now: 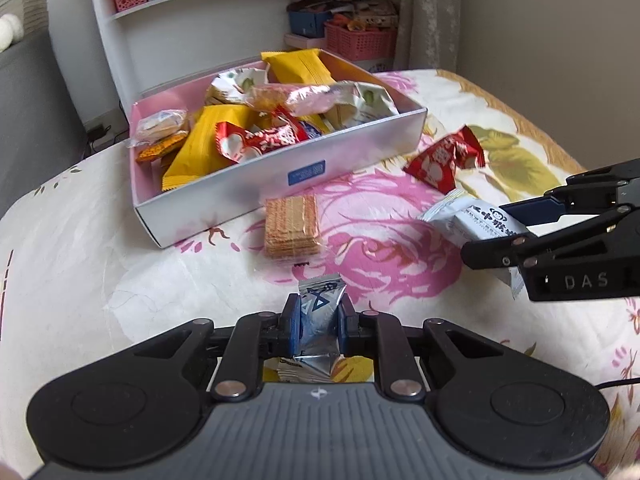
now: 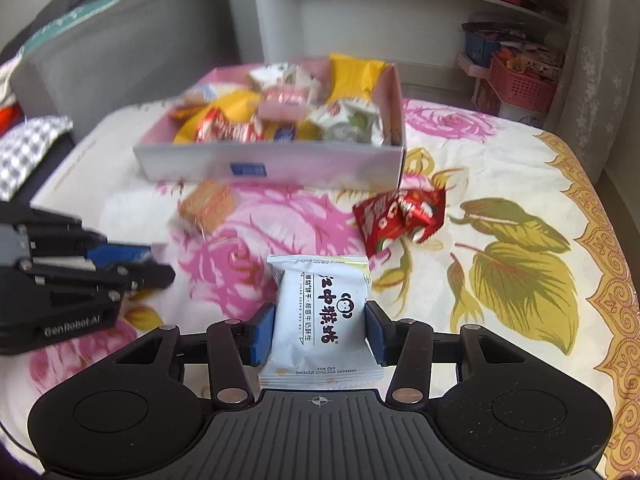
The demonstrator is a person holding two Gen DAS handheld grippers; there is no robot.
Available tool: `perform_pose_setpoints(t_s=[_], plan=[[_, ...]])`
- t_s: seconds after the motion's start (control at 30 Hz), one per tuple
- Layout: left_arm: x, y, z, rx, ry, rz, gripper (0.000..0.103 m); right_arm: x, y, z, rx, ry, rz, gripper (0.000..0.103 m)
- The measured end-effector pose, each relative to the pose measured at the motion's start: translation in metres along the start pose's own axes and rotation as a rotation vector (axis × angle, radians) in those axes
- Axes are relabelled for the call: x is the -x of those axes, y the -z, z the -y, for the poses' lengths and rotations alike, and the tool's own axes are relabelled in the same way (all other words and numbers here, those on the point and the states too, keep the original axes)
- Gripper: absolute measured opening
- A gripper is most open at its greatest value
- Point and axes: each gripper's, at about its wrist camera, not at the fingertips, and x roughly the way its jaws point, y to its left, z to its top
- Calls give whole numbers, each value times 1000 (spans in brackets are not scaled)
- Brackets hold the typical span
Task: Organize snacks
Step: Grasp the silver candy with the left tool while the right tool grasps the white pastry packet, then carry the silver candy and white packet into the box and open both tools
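Note:
A shallow white box with a pink inside holds several wrapped snacks; it also shows in the right wrist view. My left gripper is shut on a small silver-blue packet, squeezed between its blue pads. My right gripper is shut on a pale blue biscuit packet with dark lettering; the same packet appears at the right of the left wrist view. On the floral cloth lie a clear-wrapped stack of wafer biscuits and a red packet.
A flowered bedspread covers the surface. White shelves with pink baskets stand behind the box. A grey sofa and a checked cushion lie to the left in the right wrist view.

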Motion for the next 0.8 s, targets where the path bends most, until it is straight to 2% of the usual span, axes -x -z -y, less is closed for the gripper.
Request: perform_pose_setpoints(t_s=[0.37,0.8], plan=[[27,-7,-11,59,12,74,15,10,-16,1,-81,-6,27,46],[45,-20,-42,157,0,157,15,24,-48,-14,-148,-61,108,46]])
